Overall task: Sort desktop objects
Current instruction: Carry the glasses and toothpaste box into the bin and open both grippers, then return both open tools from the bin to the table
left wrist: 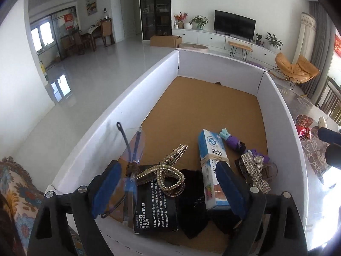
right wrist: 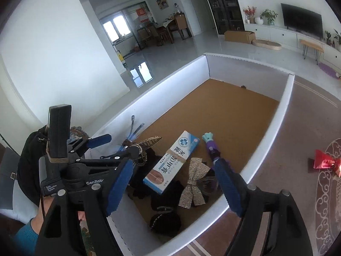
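A white-walled box (left wrist: 149,89) with a cork floor holds the sorted items. In the left wrist view I see clear glasses with blue arms (left wrist: 133,147), a rhinestone hair clip (left wrist: 168,175), a black "Odor Removing Bar" box (left wrist: 155,211), a black pouch (left wrist: 191,202), a blue-white medicine carton (left wrist: 210,162), a purple toy (left wrist: 232,141) and a rhinestone bow (left wrist: 255,170). My left gripper (left wrist: 168,168) hangs open over the near end, gripping nothing. My right gripper (right wrist: 173,163) is open too, above the carton (right wrist: 170,166) and bow (right wrist: 194,183). The left gripper (right wrist: 113,146) shows beside it.
A red foil bow (right wrist: 324,162) lies on the patterned table mat (right wrist: 328,202) to the right of the box. A floral cushion (left wrist: 15,187) sits at the left. The far half of the cork floor (left wrist: 213,106) is bare. A living room lies beyond.
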Motion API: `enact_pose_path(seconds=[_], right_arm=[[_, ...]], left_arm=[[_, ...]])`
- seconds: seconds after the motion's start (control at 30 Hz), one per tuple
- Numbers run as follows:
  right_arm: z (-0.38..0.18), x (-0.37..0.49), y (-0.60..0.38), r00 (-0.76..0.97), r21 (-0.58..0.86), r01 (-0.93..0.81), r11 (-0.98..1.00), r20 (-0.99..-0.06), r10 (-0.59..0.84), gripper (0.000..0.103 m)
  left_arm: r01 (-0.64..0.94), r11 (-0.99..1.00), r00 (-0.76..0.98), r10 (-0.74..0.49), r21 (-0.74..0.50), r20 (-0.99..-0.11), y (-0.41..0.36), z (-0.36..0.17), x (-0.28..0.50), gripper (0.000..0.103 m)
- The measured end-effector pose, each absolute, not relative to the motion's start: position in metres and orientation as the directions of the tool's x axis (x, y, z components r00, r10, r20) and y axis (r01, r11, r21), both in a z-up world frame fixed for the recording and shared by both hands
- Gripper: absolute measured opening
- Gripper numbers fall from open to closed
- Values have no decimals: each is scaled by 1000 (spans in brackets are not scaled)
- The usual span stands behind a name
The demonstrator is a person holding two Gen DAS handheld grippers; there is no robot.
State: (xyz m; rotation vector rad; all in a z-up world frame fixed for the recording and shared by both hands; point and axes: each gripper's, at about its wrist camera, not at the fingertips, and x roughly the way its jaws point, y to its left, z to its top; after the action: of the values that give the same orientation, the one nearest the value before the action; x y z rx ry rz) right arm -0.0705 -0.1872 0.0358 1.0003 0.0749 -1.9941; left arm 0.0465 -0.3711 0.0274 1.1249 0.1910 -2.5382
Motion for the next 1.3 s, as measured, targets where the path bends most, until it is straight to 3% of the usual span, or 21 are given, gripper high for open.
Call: enact_pose_path(seconds=[0.13,0.33,0.43,0.47,0.57,0.67,0.8,1.3], right_arm=[[33,-78,-110,-492,155,667,-729,-643,-587,102],[-45,-101,33,-611,-116,478,-871,-756,-235,102],[-72,-100,112,-593,-138,376,-917,-796,-123,102],[-77,-99,134,-589,-134,340,-931,-802,-99,102],[-84,-96,183,-579,-84,255,-963,-811,-83,103],[-84,-88,199,-568,-5,197,-980,-815,-110,103],[-83,-90,199,-570,-8,183,-983,-816,-99,103],[-84,-91,196,-571,-8,183,-983,-815,-100,103]], left_arm=[[292,-957,-703,-209,-7,-680,-336,48,54,90],[16,-999,-780,20,-51,-625,-237,79,60,90],[-120,-988,-768,156,-99,-621,-178,80,63,93],[-165,-978,-746,206,-124,-633,-159,75,61,99],[-260,-950,-651,304,-172,-695,-102,42,49,101],[-303,-945,-565,280,-120,-776,-58,-5,29,101],[-319,-948,-525,184,-9,-831,-28,-50,6,100],[-272,-962,-562,146,15,-814,-18,-70,-15,103]])
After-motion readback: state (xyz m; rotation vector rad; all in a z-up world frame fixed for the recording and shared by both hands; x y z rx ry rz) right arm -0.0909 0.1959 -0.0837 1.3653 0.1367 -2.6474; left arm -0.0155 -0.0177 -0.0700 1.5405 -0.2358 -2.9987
